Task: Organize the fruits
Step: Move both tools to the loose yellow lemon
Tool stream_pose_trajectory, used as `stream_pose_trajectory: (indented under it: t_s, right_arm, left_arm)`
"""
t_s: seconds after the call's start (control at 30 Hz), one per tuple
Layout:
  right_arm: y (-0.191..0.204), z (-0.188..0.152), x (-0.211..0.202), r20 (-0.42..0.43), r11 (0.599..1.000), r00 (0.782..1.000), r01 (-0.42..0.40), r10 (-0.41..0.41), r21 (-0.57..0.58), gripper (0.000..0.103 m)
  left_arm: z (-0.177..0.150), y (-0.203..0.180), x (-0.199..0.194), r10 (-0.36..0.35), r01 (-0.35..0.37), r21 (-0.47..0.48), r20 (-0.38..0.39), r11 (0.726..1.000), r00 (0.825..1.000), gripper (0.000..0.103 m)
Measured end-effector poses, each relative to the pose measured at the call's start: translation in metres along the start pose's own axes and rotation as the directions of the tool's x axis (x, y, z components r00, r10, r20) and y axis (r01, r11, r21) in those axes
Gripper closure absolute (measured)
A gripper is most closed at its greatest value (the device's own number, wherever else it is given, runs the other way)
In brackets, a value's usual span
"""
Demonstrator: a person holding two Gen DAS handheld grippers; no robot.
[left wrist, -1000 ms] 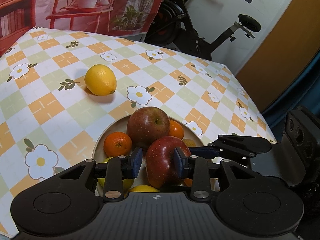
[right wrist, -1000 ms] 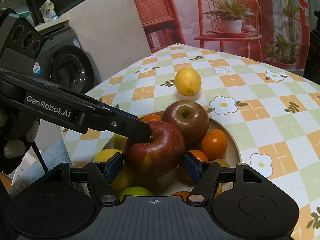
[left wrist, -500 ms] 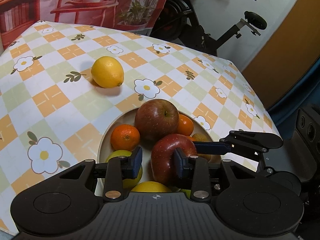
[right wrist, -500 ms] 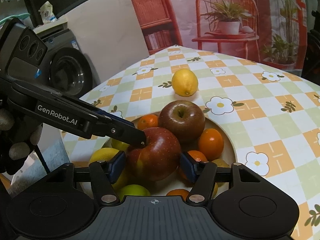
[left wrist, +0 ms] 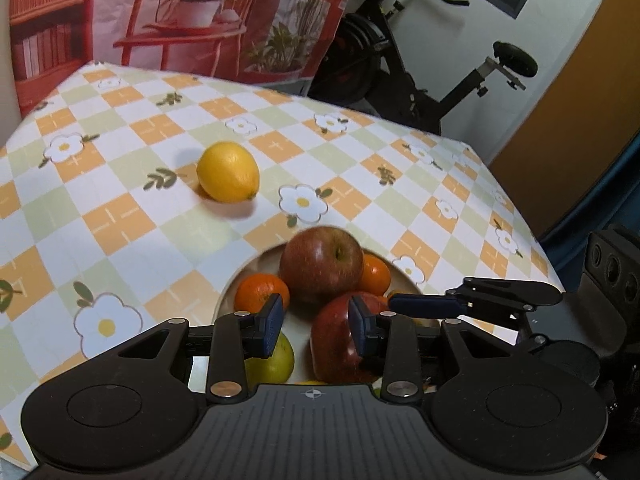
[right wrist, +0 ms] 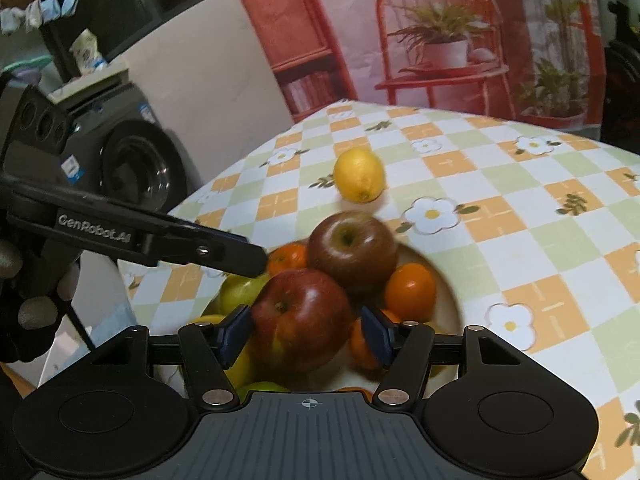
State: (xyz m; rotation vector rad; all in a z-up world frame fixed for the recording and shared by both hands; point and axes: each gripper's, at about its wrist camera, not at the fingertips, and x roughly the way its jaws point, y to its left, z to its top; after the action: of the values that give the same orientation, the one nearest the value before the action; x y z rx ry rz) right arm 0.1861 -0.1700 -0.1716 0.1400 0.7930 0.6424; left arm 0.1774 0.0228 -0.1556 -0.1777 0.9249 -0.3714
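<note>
A round cream plate (left wrist: 256, 266) (right wrist: 448, 300) holds two red apples, several oranges and yellow-green fruit. The near red apple (left wrist: 336, 340) (right wrist: 302, 318) lies on the pile. My right gripper (right wrist: 306, 334) is open, its pads either side of that apple with small gaps. My left gripper (left wrist: 316, 322) is open above the plate's near side, the apple just right of its gap. A darker apple (left wrist: 322, 266) (right wrist: 352, 248) sits behind. A lemon (left wrist: 228, 171) (right wrist: 360, 175) lies alone on the tablecloth beyond the plate.
The table has a checked flower-print cloth (left wrist: 120, 216). An exercise bike (left wrist: 420, 80) stands past its far edge. A washing machine (right wrist: 132, 160) stands left of the table in the right wrist view. A red printed backdrop (right wrist: 440, 40) hangs behind.
My left gripper has let go of the near red apple, opened, and drawn back to the left. My right gripper has pulled back slightly, still open around the apple.
</note>
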Motion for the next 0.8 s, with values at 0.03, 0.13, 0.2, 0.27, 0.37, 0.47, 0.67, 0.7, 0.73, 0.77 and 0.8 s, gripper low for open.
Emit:
stream_pose_trajectory:
  t_s: [0.03,0.13,0.2,0.27,0.37,0.47,0.67,0.7,0.73,0.77,0.8]
  right_arm:
    - [-0.002,0.001,-0.003,0.011,1.0,1.0,0.004,-0.004,0.007,0.046]
    - [-0.009,0.007,-0.013,0.055,0.999,0.998,0.035,-0.035,0.017,0.046]
    - [-0.013,0.012,-0.017,0.082,0.998,0.995,0.063,-0.064,0.017,0.046]
    - [-0.017,0.017,-0.021,0.103,0.996,0.991,0.089,-0.089,0.013,0.046]
    - [-0.022,0.026,-0.025,0.129,0.991,0.983,0.133,-0.132,-0.002,0.046]
    - [-0.026,0.033,-0.025,0.146,0.987,0.976,0.163,-0.16,-0.01,0.046]
    - [-0.029,0.048,-0.019,0.161,0.981,0.97,0.19,-0.181,-0.045,0.046]
    - [-0.029,0.05,-0.017,0.163,0.98,0.969,0.195,-0.185,-0.048,0.046]
    - [-0.029,0.051,-0.016,0.165,0.979,0.968,0.198,-0.188,-0.051,0.046]
    - [-0.029,0.054,-0.013,0.164,0.978,0.968,0.203,-0.192,-0.054,0.046]
    - [-0.028,0.055,-0.011,0.163,0.977,0.967,0.207,-0.195,-0.058,0.046]
  left_arm:
    - [0.001,0.0,-0.002,0.003,-0.003,-0.001,0.012,1.0,1.0,0.065]
    - [0.006,0.001,-0.008,0.023,-0.023,0.0,0.053,1.0,0.998,0.065]
    - [0.009,0.001,-0.01,0.053,-0.054,0.012,0.081,0.998,0.995,0.065]
    - [0.013,0.0,-0.014,0.084,-0.087,0.025,0.11,0.996,0.99,0.065]
    - [0.02,0.001,-0.017,0.133,-0.139,0.03,0.152,0.99,0.979,0.06]
    - [0.027,0.002,-0.021,0.179,-0.188,0.033,0.189,0.982,0.966,0.049]
    - [0.039,0.006,-0.024,0.235,-0.249,0.033,0.226,0.968,0.945,0.038]
    - [0.042,0.007,-0.023,0.241,-0.255,0.033,0.227,0.966,0.944,0.038]
    - [0.043,0.008,-0.023,0.246,-0.26,0.034,0.228,0.965,0.942,0.037]
    - [0.046,0.009,-0.022,0.254,-0.269,0.034,0.23,0.962,0.939,0.037]
    - [0.048,0.01,-0.021,0.264,-0.279,0.034,0.232,0.96,0.936,0.037]
